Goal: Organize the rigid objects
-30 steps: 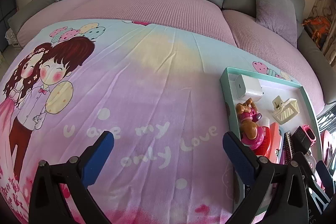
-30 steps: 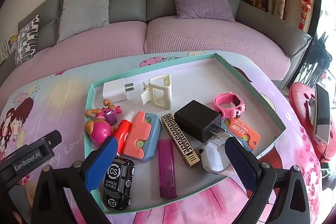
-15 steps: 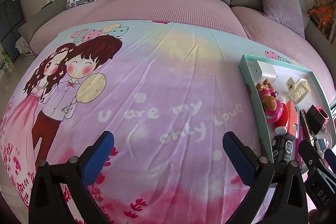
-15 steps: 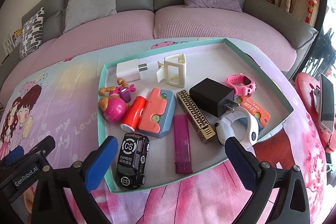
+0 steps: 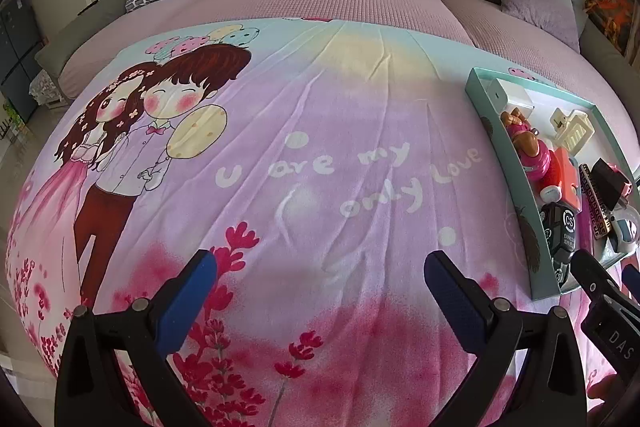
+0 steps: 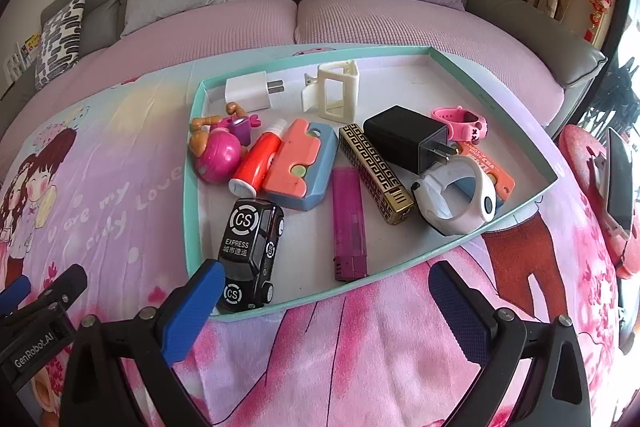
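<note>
Teal card walls ring the shallow tray (image 6: 191, 163), which sits on the printed blanket (image 5: 320, 155) at your right; to its left the blanket runs wide and bare up to the pink sofa seat (image 5: 320, 3). Your left gripper (image 5: 320, 281) hangs over that open stretch, jaws spread wide, holding nothing. Your right gripper (image 6: 324, 291) is just as wide and empty, its left finger (image 6: 192, 311) overlapping the tray's near rim beside the black toy car (image 6: 250, 251). Inside the tray, the purple lighter (image 6: 349, 223) lies alone near the front, the gold patterned lighter (image 6: 374, 171) just beside it. The black charger (image 6: 404, 139) rests against the white watch (image 6: 456, 197), and the red tube (image 6: 256, 163) leans on the coral-and-blue case (image 6: 302, 163). At the back, the white plug (image 6: 250, 95) and cream clip (image 6: 334, 93) lie apart.
</note>
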Demonstrator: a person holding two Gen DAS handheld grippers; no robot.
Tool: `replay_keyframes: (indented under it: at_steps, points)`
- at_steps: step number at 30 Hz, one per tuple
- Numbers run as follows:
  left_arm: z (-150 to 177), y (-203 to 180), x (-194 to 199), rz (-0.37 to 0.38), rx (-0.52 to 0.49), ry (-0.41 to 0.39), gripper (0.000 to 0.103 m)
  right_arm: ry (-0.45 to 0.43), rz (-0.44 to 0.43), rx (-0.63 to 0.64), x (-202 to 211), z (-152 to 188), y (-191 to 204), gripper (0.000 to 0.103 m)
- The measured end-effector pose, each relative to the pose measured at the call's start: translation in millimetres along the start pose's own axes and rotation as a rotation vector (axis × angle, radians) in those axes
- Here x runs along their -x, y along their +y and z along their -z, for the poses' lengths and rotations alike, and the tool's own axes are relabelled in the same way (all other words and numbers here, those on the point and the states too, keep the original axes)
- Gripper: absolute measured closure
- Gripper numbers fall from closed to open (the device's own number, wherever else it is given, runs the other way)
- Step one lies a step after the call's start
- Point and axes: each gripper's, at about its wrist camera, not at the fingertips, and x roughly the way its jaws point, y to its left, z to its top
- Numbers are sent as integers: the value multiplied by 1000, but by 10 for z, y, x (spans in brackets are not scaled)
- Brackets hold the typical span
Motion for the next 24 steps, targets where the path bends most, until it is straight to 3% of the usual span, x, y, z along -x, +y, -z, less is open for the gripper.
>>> replay_keyframes:
  at_steps: [24]
  points:
    - [-44, 7, -99, 19, -24, 33, 0, 22, -9, 19, -87, -17, 30, 0]
